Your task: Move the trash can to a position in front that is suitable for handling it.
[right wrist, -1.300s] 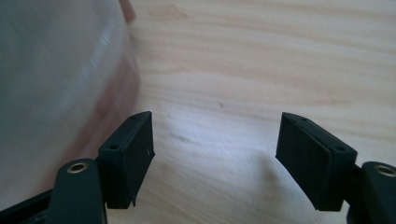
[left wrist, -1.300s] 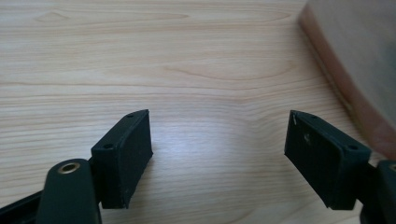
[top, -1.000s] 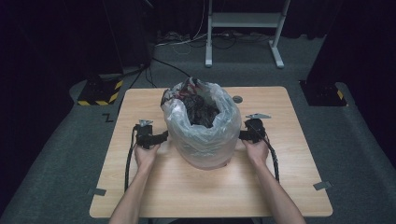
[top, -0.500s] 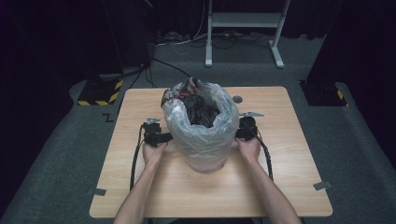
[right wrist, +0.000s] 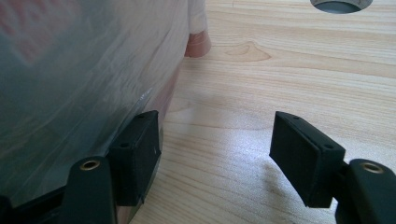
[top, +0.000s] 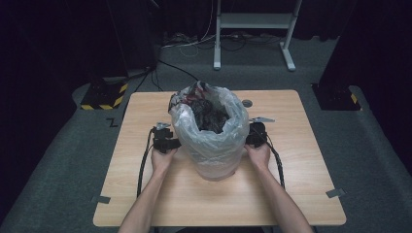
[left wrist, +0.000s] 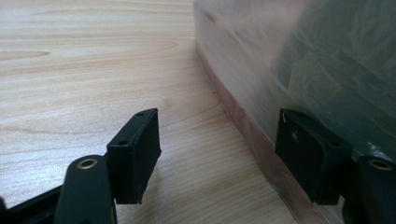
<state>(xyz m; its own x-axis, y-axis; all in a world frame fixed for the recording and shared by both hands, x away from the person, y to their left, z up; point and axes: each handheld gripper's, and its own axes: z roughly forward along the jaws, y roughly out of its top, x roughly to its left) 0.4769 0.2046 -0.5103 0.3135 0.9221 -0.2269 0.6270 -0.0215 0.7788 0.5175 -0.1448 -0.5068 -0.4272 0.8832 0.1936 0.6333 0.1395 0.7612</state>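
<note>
A bin lined with a clear plastic bag (top: 211,141) stands in the middle of the wooden table (top: 291,194), with dark stuff inside. My left gripper (top: 174,143) rests against its left side and my right gripper (top: 248,137) against its right side. In the left gripper view the left gripper (left wrist: 219,154) is open, its right pad (left wrist: 308,154) close beside the bag (left wrist: 303,56). In the right gripper view the right gripper (right wrist: 217,158) is open, its left pad (right wrist: 137,156) next to the bag (right wrist: 84,84). Both pairs of jaws have just been closing, with nothing pinched between them.
A round cable hole (top: 247,103) lies in the tabletop behind the bag, also in the right gripper view as the hole (right wrist: 341,4). A white stand (top: 252,29) and a yellow-black striped block (top: 104,94) sit on the floor beyond. Tape (top: 336,192) marks the table's right edge.
Both hands have drawn a little inward, bringing the grippers up to the sides of the bag. The bag has stayed in place.
</note>
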